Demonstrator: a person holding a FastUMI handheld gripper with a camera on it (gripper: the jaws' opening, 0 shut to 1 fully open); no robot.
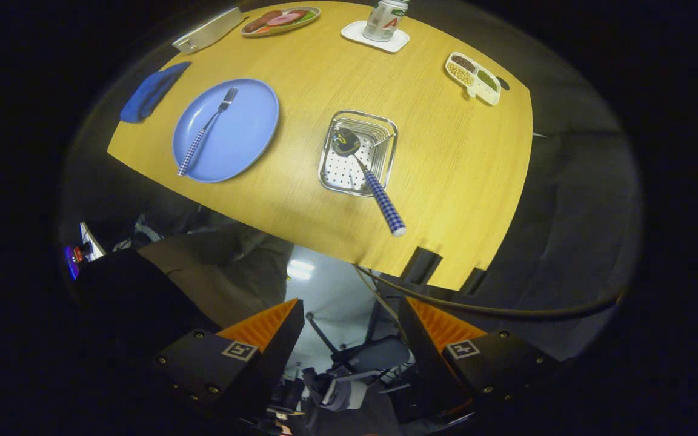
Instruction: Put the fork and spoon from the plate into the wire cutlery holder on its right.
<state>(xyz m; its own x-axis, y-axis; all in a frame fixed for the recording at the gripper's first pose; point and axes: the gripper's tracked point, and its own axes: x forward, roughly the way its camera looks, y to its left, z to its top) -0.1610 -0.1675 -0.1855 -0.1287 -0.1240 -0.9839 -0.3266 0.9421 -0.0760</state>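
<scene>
Fork [206,129] with a blue-checked handle lies diagonally on a round blue plate [246,139] on the wooden table [446,169], tines toward one o'clock, well beyond the gripper [352,330]. At the plate's three o'clock stands the wire cutlery holder [358,151], a square, shiny metal basket with a perforated floor; the spoon [368,178] rests in it, bowl down inside and its checked handle leaning out over the rim toward five o'clock. Both fingers, ribbed on their inner faces, stand wide apart, holding and touching nothing, poised off the table's near edge with a pale floor and dark clutter showing between them. A dark cable [506,309] curves past the right-hand finger, below the table's edge. At the plate's ten o'clock lies a folded blue cloth [152,92]. Along the table's far side sit a flat metallic box [206,30], an oval dish of food [279,21], a can [385,18] on a white coaster [364,35], and a white divided tray [476,77] of grains. Nothing stands between fork and holder.
</scene>
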